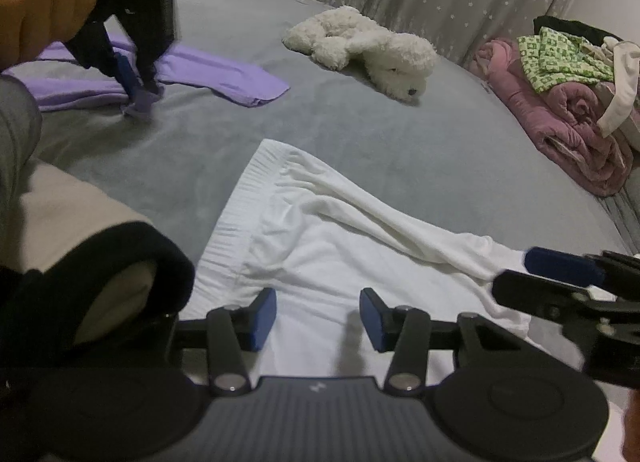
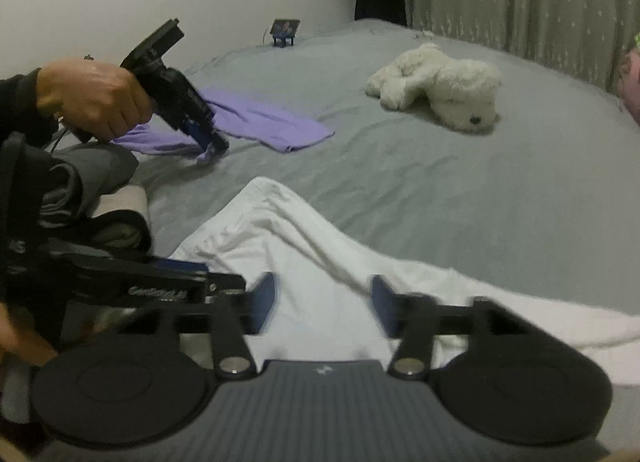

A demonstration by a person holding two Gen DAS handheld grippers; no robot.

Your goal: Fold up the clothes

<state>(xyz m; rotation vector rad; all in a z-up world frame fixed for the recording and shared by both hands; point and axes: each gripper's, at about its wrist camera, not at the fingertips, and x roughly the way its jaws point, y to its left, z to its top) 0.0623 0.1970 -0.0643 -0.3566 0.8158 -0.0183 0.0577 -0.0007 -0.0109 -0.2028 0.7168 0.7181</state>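
A white garment (image 1: 320, 230) with a ribbed elastic waistband lies spread on the grey bed (image 1: 360, 134), also in the right wrist view (image 2: 320, 258). My left gripper (image 1: 318, 318) hovers open over its near part, nothing between the fingers. My right gripper (image 2: 324, 300) is open over the same cloth, just to the right; from the left wrist view its fingertips (image 1: 560, 268) rest at the garment's right end. Farther left, a purple garment (image 1: 224, 78) (image 2: 276, 122) lies flat. A hand (image 2: 88, 98) holds a third gripper (image 1: 138, 92) shut on its near corner.
A white plush dog (image 1: 368, 50) (image 2: 440, 90) lies mid-bed. A pink quilt with a heap of clothes (image 1: 560, 102) sits at the right edge. Folded grey, beige and black clothes (image 2: 80, 190) are stacked at the near left. A phone on a stand (image 2: 285, 30) stands by the far wall.
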